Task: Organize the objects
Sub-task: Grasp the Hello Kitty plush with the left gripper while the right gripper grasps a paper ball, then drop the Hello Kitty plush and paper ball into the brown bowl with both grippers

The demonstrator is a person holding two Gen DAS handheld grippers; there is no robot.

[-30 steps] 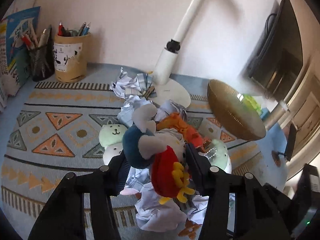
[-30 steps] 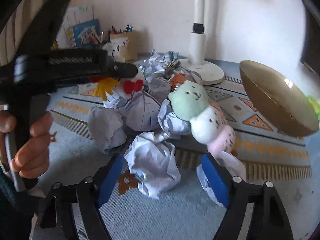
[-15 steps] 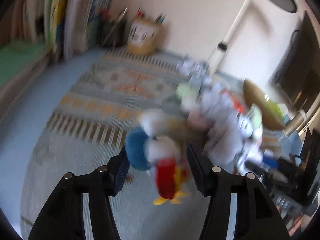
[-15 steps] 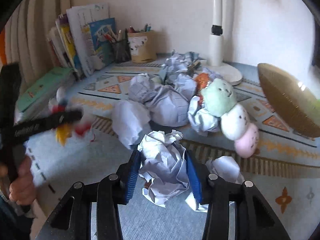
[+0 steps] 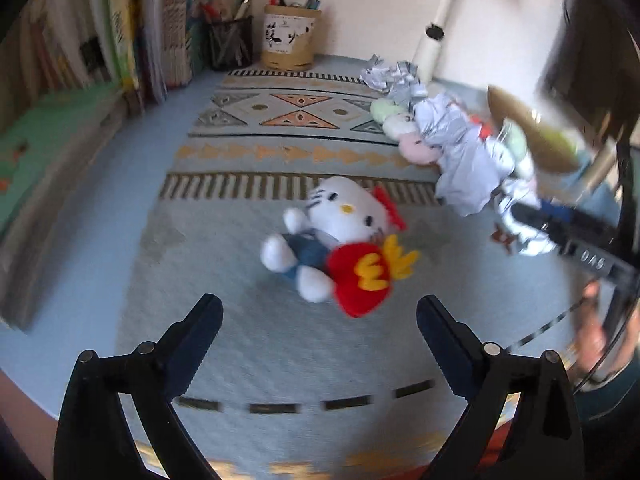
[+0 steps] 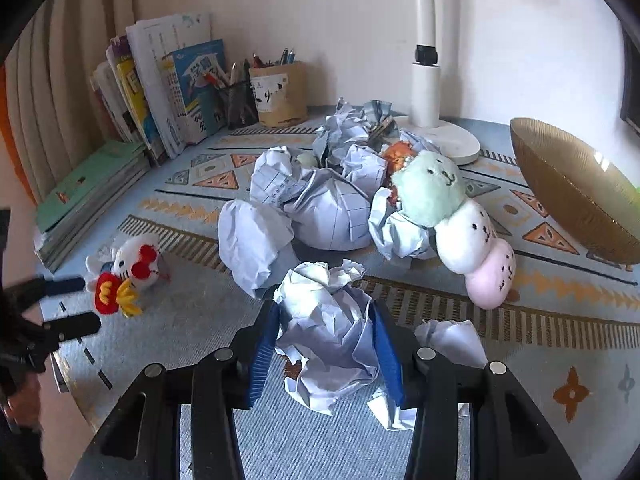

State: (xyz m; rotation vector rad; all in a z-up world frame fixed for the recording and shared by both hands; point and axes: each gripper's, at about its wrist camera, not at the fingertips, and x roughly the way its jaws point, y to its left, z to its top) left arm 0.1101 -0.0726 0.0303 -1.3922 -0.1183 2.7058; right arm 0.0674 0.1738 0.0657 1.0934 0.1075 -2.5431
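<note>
The white cat toy (image 5: pixel 340 240) lay on the mat (image 5: pixel 240 340) by itself, well apart from the pile. That looked like 1 toy sorted out already. The left gripper (image 5: pixel 320 320) had just been opening its jaws, and they stood spread wide with nothing between them. The cat toy sat just in front of them, not touched.

The right gripper (image 6: pixel 326 344) pinched a crumpled paper ball (image 6: pixel 328 328) between its 2 blue pads. The ball looked like it was resting on the mat, so this step was probably only beginning.

A lot was left to do. More paper balls (image 6: pixel 316 204) sat heaped in the middle of the mat. A soft toy made of 3 round parts, green, white and pink (image 6: pixel 460 224), leaned on the heap. An orange toy (image 6: pixel 396 154) peeked out from under the paper. The gold bowl (image 6: pixel 572 188) stood to the right, and I could not tell if anything was in it.

Around the mat stood a white lamp (image 6: pixel 428 80), 2 pen cups (image 6: pixel 276 92) and a row of books (image 6: pixel 172 88). A small bit of paper (image 6: pixel 452 338) lay right beside the right gripper, touching or nearly touching it, and might get bumped when the ball went up.
</note>
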